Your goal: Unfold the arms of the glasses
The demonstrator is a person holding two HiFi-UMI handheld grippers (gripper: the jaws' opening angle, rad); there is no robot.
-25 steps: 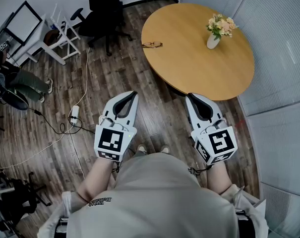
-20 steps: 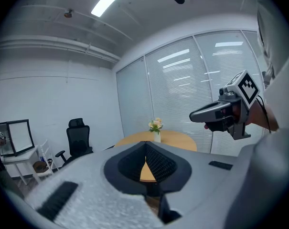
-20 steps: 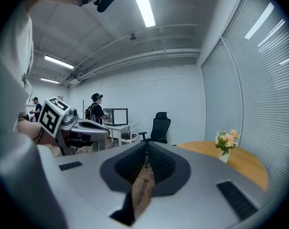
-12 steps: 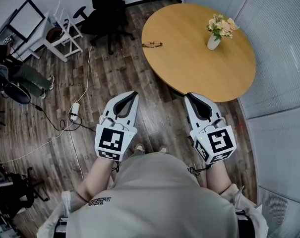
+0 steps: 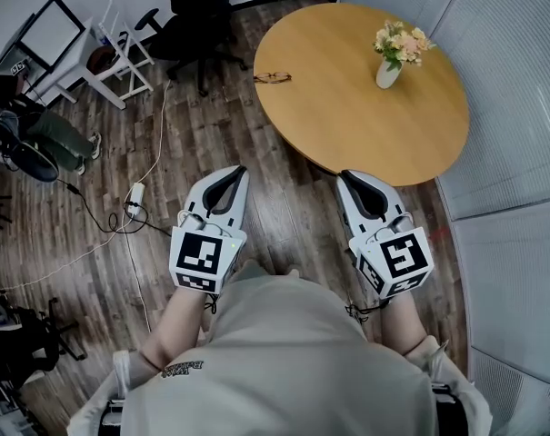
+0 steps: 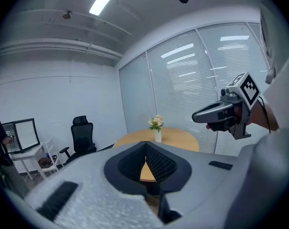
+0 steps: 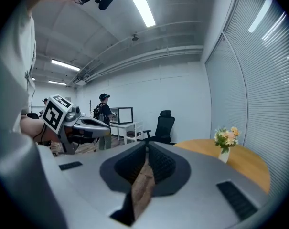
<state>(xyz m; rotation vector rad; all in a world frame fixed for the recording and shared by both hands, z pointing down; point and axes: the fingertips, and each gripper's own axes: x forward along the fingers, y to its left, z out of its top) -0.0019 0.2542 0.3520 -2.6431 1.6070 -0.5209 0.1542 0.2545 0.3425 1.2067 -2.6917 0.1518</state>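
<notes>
The folded glasses (image 5: 272, 78) lie on the far left edge of the round wooden table (image 5: 347, 107) in the head view. Both grippers hang over the wood floor, short of the table's near edge. My left gripper (image 5: 238, 170) is shut with nothing in it; its jaws meet at the tip in the left gripper view (image 6: 145, 143). My right gripper (image 5: 344, 176) is shut and empty too, its jaws closed together (image 7: 146, 144). The glasses do not show in either gripper view.
A white vase of flowers (image 5: 391, 57) stands on the table's far right. A black office chair (image 5: 197, 12) sits beyond the table at left, with white desks (image 5: 93, 53) and cables (image 5: 134, 203) on the floor. A glass wall with blinds (image 5: 511, 107) runs along the right. A person (image 7: 103, 109) stands far off.
The view has shifted slightly forward toward the table; both grippers kept their places and stayed shut.
</notes>
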